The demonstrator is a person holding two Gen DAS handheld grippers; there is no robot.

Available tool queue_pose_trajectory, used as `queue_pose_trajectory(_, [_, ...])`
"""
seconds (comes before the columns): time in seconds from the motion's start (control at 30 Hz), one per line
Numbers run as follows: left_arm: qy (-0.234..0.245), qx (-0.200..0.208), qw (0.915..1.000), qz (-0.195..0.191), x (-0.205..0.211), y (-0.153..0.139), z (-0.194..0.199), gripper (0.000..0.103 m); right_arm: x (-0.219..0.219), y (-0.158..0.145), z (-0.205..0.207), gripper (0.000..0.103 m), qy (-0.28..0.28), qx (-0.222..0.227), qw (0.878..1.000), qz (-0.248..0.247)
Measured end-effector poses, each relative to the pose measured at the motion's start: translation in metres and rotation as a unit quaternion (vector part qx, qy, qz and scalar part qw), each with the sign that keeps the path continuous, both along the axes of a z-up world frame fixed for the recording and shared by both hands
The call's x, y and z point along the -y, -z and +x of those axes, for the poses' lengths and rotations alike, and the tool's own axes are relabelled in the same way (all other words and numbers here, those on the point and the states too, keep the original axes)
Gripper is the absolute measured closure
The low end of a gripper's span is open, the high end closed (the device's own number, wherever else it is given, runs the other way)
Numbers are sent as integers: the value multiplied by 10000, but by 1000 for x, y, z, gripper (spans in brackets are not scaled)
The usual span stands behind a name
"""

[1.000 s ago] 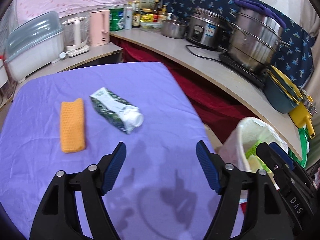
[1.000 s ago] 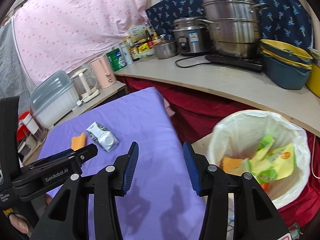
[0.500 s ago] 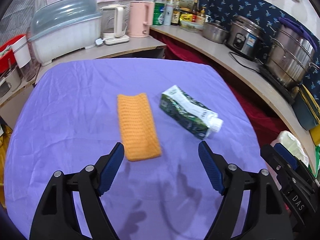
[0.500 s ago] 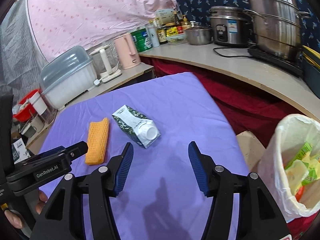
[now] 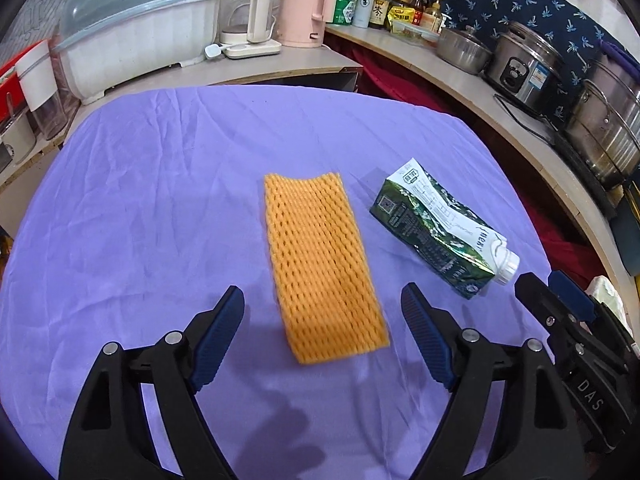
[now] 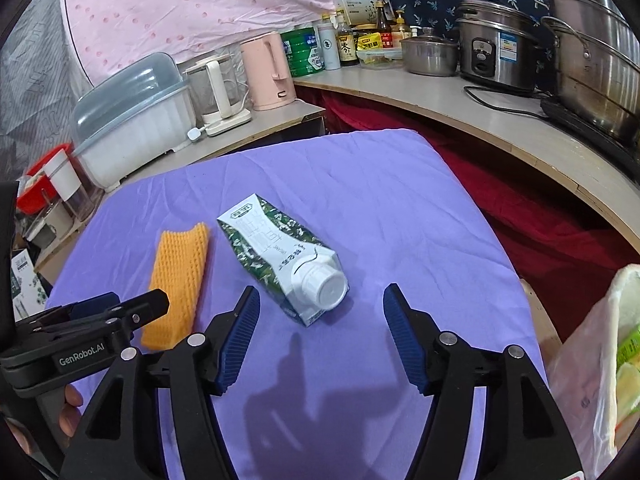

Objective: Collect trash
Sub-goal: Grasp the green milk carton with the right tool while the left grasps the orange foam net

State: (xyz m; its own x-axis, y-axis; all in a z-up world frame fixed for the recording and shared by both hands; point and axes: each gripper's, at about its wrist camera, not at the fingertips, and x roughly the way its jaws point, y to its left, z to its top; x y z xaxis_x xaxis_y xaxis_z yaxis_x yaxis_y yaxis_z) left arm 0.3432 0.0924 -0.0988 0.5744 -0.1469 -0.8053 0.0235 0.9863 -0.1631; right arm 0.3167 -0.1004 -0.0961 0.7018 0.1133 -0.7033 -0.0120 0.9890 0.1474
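An orange foam net [image 5: 320, 256] lies flat on the purple tablecloth [image 5: 152, 200]. My left gripper [image 5: 322, 296] hovers over its near end, its jaws opening; the pads stand wide and do not touch the net. To the right lies a green and white drink carton [image 5: 436, 232] on its side. In the right wrist view its white cap [image 6: 324, 292] faces my right gripper [image 6: 321, 292], whose jaws are opening, with both pads clear of the carton [image 6: 276, 256]. The net [image 6: 180, 280] lies left of it.
A white-lined trash bin [image 6: 600, 360] holding wrappers stands off the table's right edge. Counters behind carry a dish box [image 5: 132, 36], kettles [image 5: 304, 4], bottles, a rice cooker [image 6: 496, 44] and steel pots [image 6: 592, 68]. A hand [image 6: 68, 400] holds the left gripper's handle.
Both views swung left from the bin to the table. The net and the carton came closer and now sit in front of the fingertips. Both pairs of jaws widened.
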Motion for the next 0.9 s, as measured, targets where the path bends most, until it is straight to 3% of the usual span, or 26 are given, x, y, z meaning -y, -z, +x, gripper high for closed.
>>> queue_pose_trajectory(0.23, [-42,-185,9998,-84,2,18,28,23,0,17,30,37,-126,-117,9998,-33])
queue_pose_trajectory(0.33, [-76,-283,9994,-160,0,28,38,22,-3,22,40,31,-224,-101,9997,8])
queue_pose_trajectory(0.57, [-74,-139,9998,-111,0,29,48,23,-3,28,54,29,-359,-96,9990,244])
queue_pose_trajectory(0.6, [-59,-132,9998,-127,0,28,48,25,-3,29,54,29,-385,-121,9988,284])
queue_pose_trajectory(0.67, [11,-106,9999,-59,0,27,47,42,-6,30,53,29,-464,-135,9985,266])
queue_pose_trajectory(0.77, [98,-95,9999,-90,-2,26,44,56,-14,35,52,29,-604,-198,9979,154])
queue_pose_trajectory(0.9, [209,-132,9994,-254,-2,24,40,73,-21,38,50,37,-636,-167,9978,20])
